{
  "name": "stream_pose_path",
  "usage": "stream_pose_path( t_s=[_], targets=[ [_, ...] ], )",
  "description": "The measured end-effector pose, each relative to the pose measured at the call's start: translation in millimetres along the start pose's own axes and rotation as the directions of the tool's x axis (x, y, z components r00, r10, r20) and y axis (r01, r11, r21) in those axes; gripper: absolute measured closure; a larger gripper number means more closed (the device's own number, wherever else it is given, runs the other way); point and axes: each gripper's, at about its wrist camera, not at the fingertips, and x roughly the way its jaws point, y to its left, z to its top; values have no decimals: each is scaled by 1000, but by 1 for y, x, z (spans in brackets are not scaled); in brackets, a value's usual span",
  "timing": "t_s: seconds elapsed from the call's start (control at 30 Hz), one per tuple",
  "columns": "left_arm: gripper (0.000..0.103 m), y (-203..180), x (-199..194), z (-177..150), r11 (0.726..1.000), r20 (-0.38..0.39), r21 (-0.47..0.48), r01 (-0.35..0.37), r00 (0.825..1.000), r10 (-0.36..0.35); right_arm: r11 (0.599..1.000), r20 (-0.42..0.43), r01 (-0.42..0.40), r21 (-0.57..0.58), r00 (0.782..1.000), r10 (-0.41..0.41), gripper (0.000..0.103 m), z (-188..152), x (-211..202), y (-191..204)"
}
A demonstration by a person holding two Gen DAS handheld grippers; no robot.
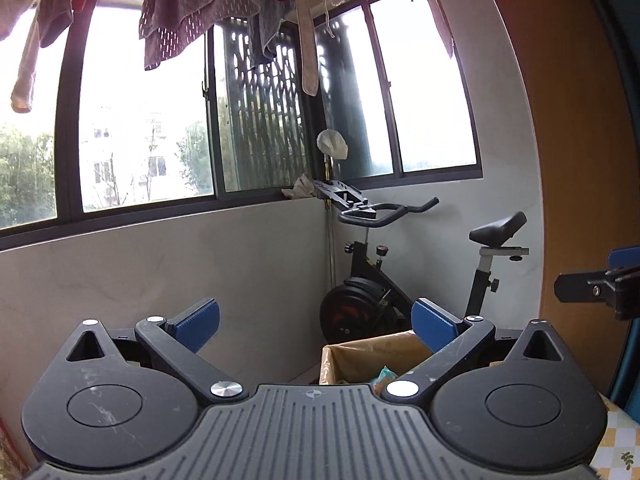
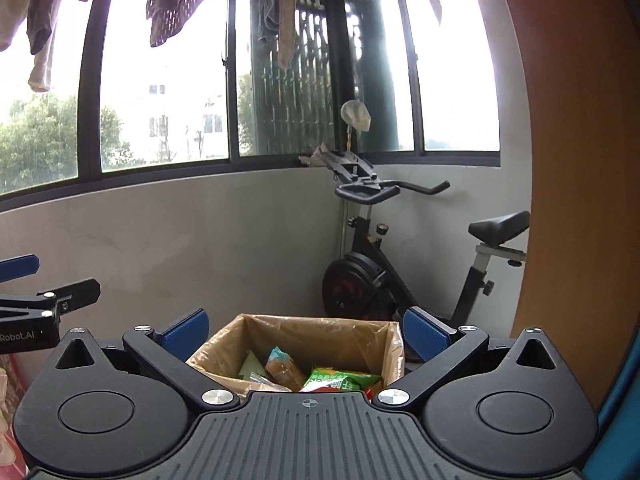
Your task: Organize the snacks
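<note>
Two grippers are raised side by side, each with its jaws spread wide and nothing between the blue pads. The left gripper (image 1: 316, 322) faces a grey wall under a dark-framed window (image 1: 144, 136), with laundry (image 1: 180, 16) hanging across the top of the view. In its own camera only the near left corner of the box (image 1: 370, 354) shows between its right finger and its body, with a scrap of one pale wrapper; the rest of the contents are hidden behind the gripper. At the right edge of that view the right gripper pokes in, cut off, so its pads can barely be made out there.

The right gripper (image 2: 306, 330) sits directly before the box (image 2: 390, 354), which is lined with a brown bag and stands on the floor in front of an exercise bike (image 2: 376, 276). This view alone shows the snacks (image 2: 320, 378) lying inside: a tan and blue packet, a green one, a pale green one, something red at the right. Their near edges are covered by the gripper's body, and the print is too small to read. A wooden panel (image 2: 580, 200) closes the right side.
</note>
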Motion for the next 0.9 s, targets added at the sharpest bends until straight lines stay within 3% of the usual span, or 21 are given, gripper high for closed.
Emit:
stream_pose_path(
  t_s=[0.17, 0.9],
  targets=[
    [0, 5, -12, 5, 998, -20, -39, 50, 999, -51, 1000, 2, -12, 15, 1000, 12, 0, 3, -16, -1],
    [0, 1, -13, 2, 997, -21, -71, 18, 1000, -19, 1000, 5, 18, 9, 1000, -18, 0, 1, -25, 0]
  ],
)
